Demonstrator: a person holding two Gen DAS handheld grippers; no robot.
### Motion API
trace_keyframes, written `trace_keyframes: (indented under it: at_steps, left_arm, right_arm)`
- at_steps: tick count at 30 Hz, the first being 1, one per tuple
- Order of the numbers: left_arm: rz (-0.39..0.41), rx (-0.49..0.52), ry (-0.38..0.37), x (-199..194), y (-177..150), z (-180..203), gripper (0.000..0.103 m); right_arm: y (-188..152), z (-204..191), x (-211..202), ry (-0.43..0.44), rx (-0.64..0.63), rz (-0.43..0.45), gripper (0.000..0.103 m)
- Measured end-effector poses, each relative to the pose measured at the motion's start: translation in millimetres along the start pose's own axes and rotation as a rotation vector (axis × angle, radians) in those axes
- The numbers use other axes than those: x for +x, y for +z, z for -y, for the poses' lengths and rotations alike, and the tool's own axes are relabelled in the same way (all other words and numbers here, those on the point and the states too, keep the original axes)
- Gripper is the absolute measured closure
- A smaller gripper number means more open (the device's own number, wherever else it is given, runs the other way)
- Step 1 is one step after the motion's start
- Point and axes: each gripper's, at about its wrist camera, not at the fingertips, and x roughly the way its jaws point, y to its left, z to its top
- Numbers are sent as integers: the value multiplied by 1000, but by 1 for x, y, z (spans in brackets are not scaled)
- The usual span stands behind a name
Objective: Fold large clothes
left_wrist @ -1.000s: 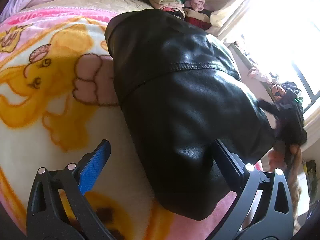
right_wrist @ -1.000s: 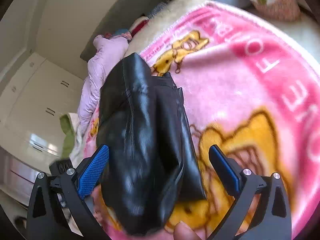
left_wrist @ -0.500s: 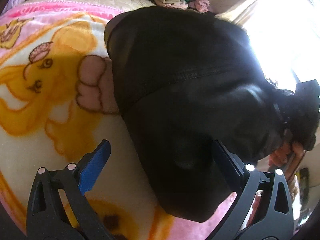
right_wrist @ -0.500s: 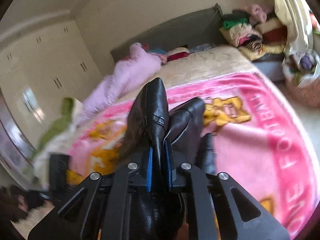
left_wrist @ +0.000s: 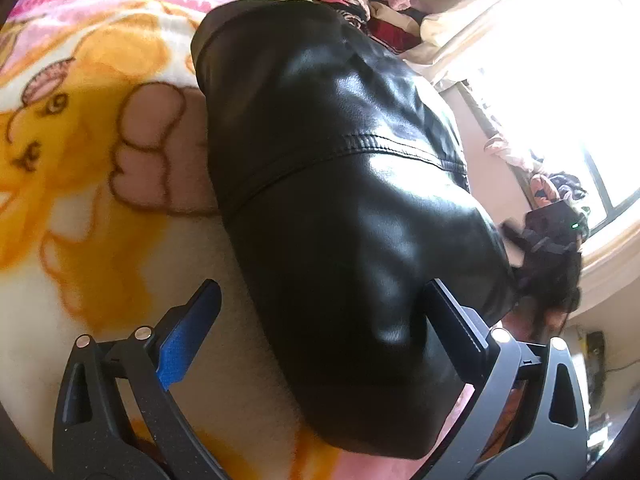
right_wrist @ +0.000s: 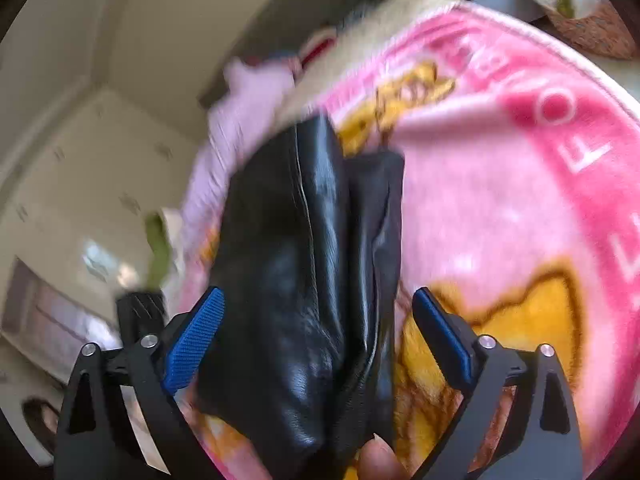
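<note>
- right gripper (right_wrist: 316, 344): jaws opening, blue pads wide apart w/ the black leather jacket (right_wrist: 312, 280) between them but not pinched. nothing held.
- left gripper (left_wrist: 320, 340): jaws wide, jacket bulk sits between the fingers; right finger against or just under the leather, no pinch seen.
- jacket lies bunched on the pink cartoon blanket (right_wrist: 500, 208), running from the near edge of the bed toward the far end; folded lengthwise, seam on top.
- step in hand, i'd say: re-grip after a fold. leather is stiff + slippery, so bite deep on the thick near edge, both layers, not the top skin only.
- keep both grippers level across the jacket so the next fold lands square.
- risk: the panel springs back open; press the crease flat before letting go.
</note>
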Motion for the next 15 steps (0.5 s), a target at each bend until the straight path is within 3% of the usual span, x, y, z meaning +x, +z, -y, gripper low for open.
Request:
trace_keyframes:
  at_steps: [4, 5, 6, 9, 15]
  left_arm:
    - [-10, -28, -31, 10, 3, -9, 8]
    - [-13, -34, -45, 13, 3, -11, 8]
    - [-14, -42, -60, 14, 3, -14, 8]
    - [1, -62, -95, 15, 5, -19, 8]
    - [70, -66, -27, -16, 10, -42, 8]
  right_arm:
    - [-7, 9, 30, 44, 46, -80, 8]
    - [-8, 5, 33, 49, 31, -85, 11]
    - [-9, 0, 37, 71, 23, -97, 23]
    - [-15, -29, 46, 43, -36, -110, 23]
    - [-36, -78, 74, 64, -81, -104, 23]
